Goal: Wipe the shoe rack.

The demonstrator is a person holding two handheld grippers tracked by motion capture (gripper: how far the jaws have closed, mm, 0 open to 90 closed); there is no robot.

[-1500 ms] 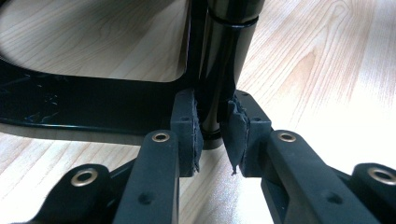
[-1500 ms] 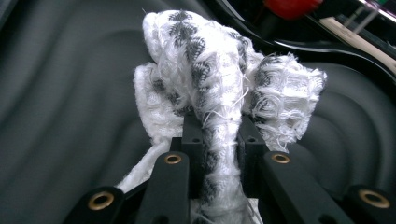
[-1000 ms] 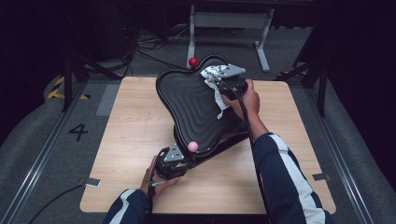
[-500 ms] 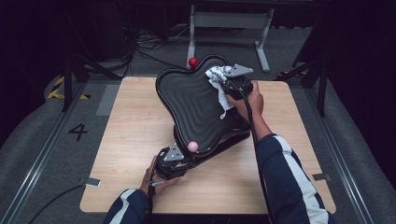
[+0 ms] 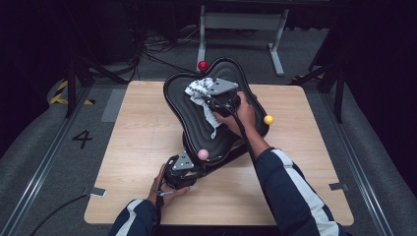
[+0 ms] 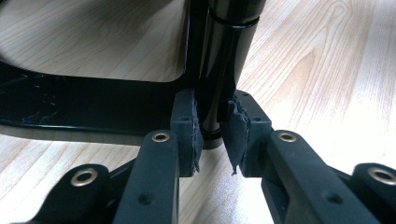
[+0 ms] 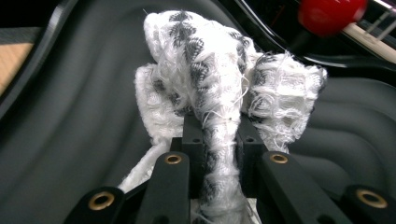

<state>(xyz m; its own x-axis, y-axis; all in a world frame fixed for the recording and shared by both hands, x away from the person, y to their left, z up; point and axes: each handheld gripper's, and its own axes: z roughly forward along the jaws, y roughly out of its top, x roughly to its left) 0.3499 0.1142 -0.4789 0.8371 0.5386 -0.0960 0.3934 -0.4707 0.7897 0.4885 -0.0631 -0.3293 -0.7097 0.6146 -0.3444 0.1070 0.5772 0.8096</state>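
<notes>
On the near left of the wooden counter (image 5: 142, 147), the left gripper (image 5: 181, 168) is sitting low beside the person's left hand (image 5: 164, 189), and its pads (image 6: 187, 133) are pressing from both sides on a black post (image 6: 219, 70) that is rising from a flat black base (image 6: 70, 105); the jaws are clamped on that post. Just above it, a pink ball (image 5: 202, 154) is showing at the near edge of a large black ridged tray (image 5: 184, 98), which is tilting up off the counter. Farther along, the right gripper (image 5: 212, 100) is reaching over the tray's upper part, its jaws closed tight on a bunched white and grey cloth (image 7: 219, 88) that is touching the tray's ribbed surface, with one strip hanging down toward the tray's middle. A red ball (image 5: 202, 65) is sticking out past the tray's far rim, and a yellow ball (image 5: 268, 119) is sitting at its right edge, just beside the right hand (image 5: 241, 115).
</notes>
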